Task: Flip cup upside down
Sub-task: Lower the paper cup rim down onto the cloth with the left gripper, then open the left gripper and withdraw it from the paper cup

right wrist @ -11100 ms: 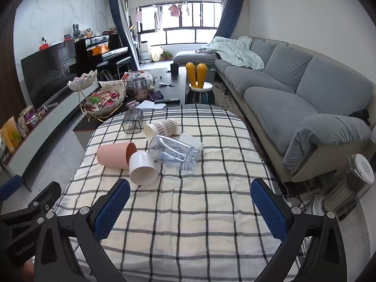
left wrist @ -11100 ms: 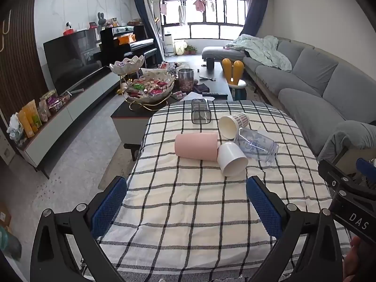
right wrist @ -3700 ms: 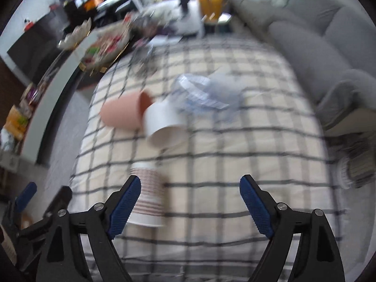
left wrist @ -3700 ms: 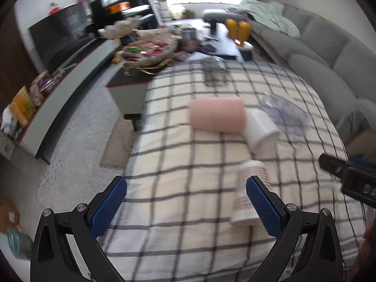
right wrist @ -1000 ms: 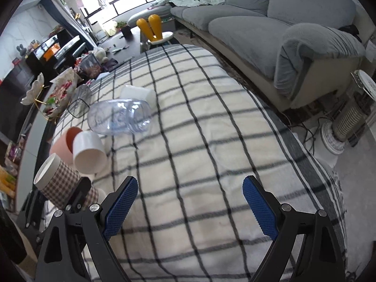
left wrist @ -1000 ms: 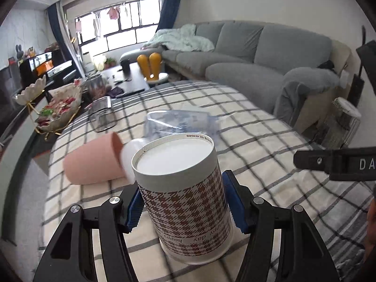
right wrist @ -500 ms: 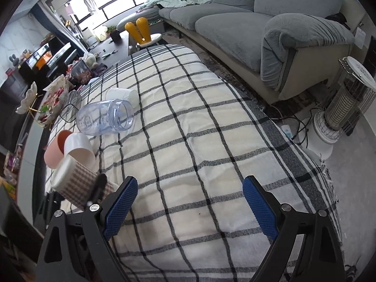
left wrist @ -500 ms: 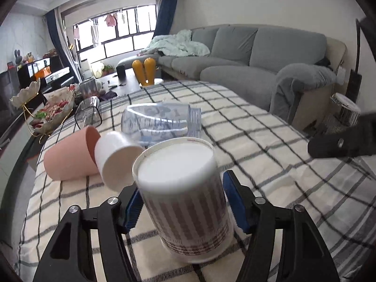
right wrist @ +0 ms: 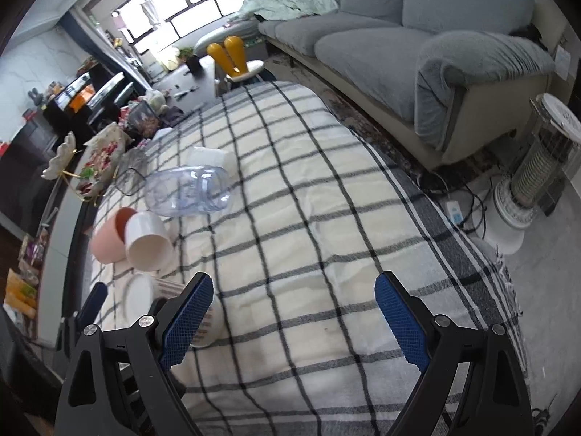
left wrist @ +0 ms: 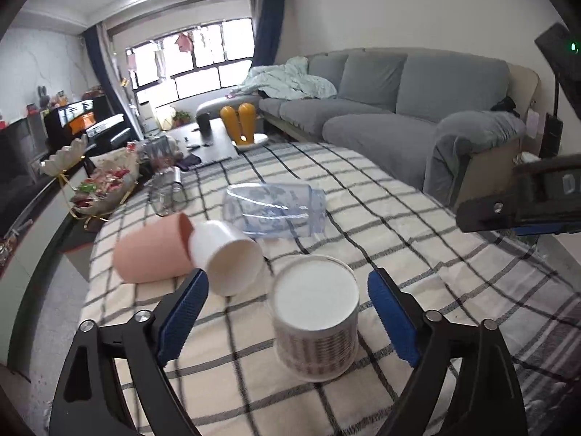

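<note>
A houndstooth paper cup (left wrist: 315, 319) stands upside down on the checked tablecloth (left wrist: 399, 232), white base up. My left gripper (left wrist: 287, 318) is open, its blue pads apart on either side of the cup without touching it. The cup also shows in the right wrist view (right wrist: 152, 303), partly behind my right gripper's left finger. My right gripper (right wrist: 293, 321) is open and empty over the near middle of the table.
A pink cup (left wrist: 152, 252), a white cup (left wrist: 227, 258) and a clear plastic jar (left wrist: 276, 210) lie on their sides beyond. A glass (left wrist: 165, 196) stands at the far edge. A grey sofa (left wrist: 381, 109) is right; a heater (right wrist: 533, 178) stands on the floor.
My left gripper has opened and let go of the houndstooth cup, which now stands base up on the cloth. The gripper has pulled back a little. My right gripper stays open.
</note>
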### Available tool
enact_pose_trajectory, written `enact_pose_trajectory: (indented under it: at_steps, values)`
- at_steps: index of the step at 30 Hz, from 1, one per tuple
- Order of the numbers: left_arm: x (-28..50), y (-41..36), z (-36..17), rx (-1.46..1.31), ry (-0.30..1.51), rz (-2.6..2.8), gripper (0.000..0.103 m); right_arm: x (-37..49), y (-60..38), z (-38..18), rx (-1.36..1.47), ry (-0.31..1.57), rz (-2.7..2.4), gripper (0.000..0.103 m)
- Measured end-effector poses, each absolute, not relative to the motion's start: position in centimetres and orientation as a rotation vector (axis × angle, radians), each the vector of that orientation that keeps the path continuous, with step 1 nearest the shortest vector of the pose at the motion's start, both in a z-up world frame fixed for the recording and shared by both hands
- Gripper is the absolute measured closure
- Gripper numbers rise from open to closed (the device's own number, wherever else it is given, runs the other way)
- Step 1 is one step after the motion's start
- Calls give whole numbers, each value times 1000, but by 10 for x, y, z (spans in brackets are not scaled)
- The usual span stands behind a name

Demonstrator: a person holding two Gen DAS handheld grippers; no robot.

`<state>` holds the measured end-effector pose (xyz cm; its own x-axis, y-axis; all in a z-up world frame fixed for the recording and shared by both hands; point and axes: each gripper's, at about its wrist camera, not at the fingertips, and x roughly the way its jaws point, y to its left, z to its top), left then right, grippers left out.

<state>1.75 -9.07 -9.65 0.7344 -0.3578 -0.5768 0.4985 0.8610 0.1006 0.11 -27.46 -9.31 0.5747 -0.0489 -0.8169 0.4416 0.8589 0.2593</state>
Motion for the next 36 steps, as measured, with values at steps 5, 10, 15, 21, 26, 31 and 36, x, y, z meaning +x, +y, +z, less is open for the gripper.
enact_pose_trajectory:
  at_steps: [5, 10, 15, 21, 26, 31, 36]
  values:
    - [6, -67, -70, 198, 593, -441, 10, 0, -259, -74, 409, 862, -277, 12]
    - [-5, -41, -45, 151, 582, -376, 2, -1, -238, -56, 344, 803, -243, 12]
    - [-6, -23, -33, 127, 608, -278, 1, -3, -218, -41, 285, 758, -215, 12]
    - [0, 3, -34, 47, 694, -197, 1, -10, -199, -25, 227, 688, -205, 11]
    - [1, 18, -34, -13, 710, -157, 0, -15, -189, -15, 186, 627, -210, 10]
    - [-1, 18, -30, 5, 720, -123, 0, -22, -180, -11, 133, 586, -239, 9]
    - [-9, 18, -18, 19, 689, -93, 0, -30, -176, -8, 101, 554, -257, 8]
